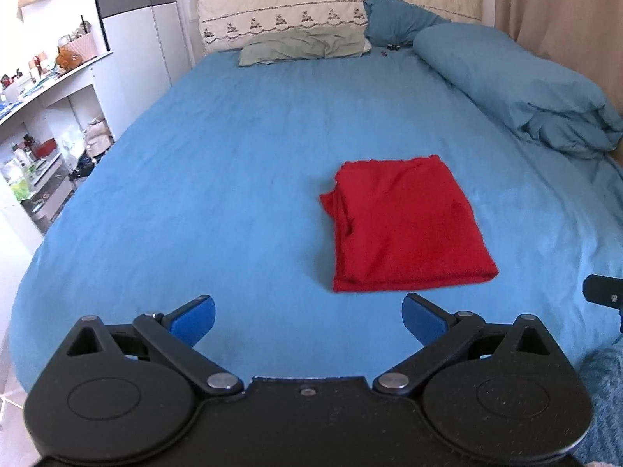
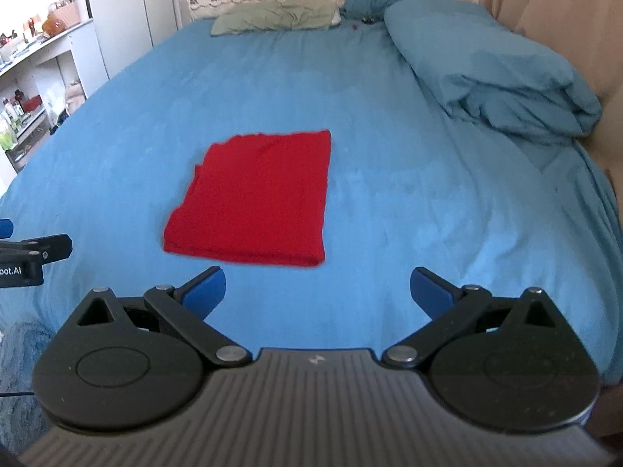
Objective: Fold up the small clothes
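Folded red knit cloth point(image 1: 405, 225) lies at 1 o'clock on the blue bed sheet point(image 1: 194, 194); left gripper point(image 1: 307, 317) and right gripper point(image 2: 317, 292), jaws apart, should withdraw without snagging it.

The red garment point(image 1: 405, 225) looks like soft matt knit cloth, lying on the bed sheet point(image 1: 218, 179), which is matt cloth too. The left gripper point(image 1: 307, 319) is grainy matt black plastic with shiny metal pivots.

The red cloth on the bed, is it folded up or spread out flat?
Folded. The red cloth lies on the blue bedsheet as a compact rectangle, with stacked layers showing along its left edge. Neither gripper touches it.
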`<state>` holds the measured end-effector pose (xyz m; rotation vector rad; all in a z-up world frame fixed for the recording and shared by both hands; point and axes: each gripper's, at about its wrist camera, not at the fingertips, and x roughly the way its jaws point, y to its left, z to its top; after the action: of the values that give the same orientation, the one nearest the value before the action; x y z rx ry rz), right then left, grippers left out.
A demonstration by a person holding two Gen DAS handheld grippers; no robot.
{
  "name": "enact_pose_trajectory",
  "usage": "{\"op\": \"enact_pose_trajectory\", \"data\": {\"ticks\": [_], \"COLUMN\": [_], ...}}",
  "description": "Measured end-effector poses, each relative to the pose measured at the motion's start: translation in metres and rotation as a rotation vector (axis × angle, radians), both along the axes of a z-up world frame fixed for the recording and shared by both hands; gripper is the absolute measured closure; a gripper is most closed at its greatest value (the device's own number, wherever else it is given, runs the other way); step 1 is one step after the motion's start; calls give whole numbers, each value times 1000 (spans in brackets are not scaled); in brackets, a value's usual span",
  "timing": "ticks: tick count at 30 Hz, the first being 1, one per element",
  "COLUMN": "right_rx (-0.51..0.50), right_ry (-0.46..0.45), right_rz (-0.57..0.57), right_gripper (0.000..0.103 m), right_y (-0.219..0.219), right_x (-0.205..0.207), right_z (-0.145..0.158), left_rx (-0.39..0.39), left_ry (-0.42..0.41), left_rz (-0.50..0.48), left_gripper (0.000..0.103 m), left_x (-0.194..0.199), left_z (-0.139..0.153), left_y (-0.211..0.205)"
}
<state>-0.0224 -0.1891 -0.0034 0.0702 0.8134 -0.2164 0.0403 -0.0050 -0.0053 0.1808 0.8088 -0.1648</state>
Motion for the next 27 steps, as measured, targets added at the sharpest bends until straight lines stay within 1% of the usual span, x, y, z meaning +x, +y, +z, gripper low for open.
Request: {"op": "enact_pose_trajectory", "data": {"ticks": [4, 6, 10, 16, 20, 27], "right_rx": [8, 26, 29, 34, 38, 40], "right_ry": [31, 44, 49, 58, 61, 63], "right_rz": [-33, -36, -47, -56, -58, -57], "right_gripper": [0, 0, 0, 0, 0, 0], "right_y": [-1, -1, 0, -1, 0, -1], "right_x": [-8, -10, -12, -12, -13, -15], "right_z": [-9, -14, -18, -19, -19, -18], "left_rx": [-27, -25, -25, -10, -21, -19], "left_ry": [13, 17, 27, 23, 32, 34], "left_rz": [7, 4, 8, 2, 7, -1], "left_gripper": [0, 0, 0, 0, 0, 0], "left_x": [-8, -9, -13, -15, -15, -16], "left_z": [-4, -4, -6, -7, -9, -8], "left_y": [1, -1, -4, -7, -10, -11]}}
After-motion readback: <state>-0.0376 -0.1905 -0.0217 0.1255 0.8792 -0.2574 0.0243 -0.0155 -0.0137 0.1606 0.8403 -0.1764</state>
